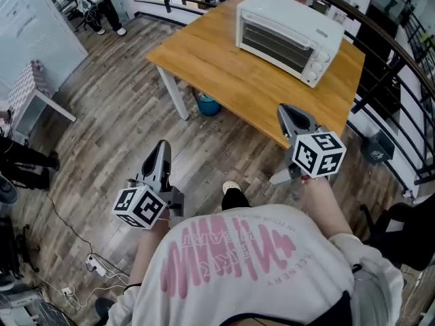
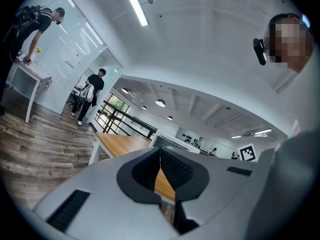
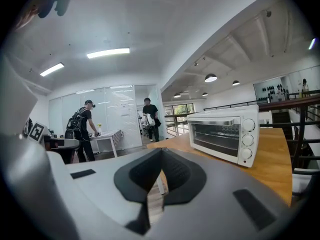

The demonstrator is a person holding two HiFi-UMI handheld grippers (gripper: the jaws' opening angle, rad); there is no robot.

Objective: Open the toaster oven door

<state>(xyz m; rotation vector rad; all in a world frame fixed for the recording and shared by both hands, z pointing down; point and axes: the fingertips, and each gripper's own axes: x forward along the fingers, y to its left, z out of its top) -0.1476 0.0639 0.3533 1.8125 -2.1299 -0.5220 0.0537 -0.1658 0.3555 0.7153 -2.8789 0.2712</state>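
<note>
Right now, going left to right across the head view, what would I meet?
From the left: small white table with chequered cloth → left gripper → blue round container on the floor → white toaster oven. The right gripper overlaps the oven's span, so it is left out.

Toaster oven (image 2: 175, 140) mostly behind the left tongs (image 2: 160, 150) in their own view; dial markings (image 3: 247, 139) illegibly small.

I count one toaster oven (image 1: 289, 36) with three knobs (image 3: 247, 139), on one wooden worktop (image 1: 224, 73). There are two grippers: the left gripper (image 1: 163, 145) and the right gripper (image 1: 283, 109). Two people (image 3: 82, 129) stand at middle left of the right gripper view.
</note>
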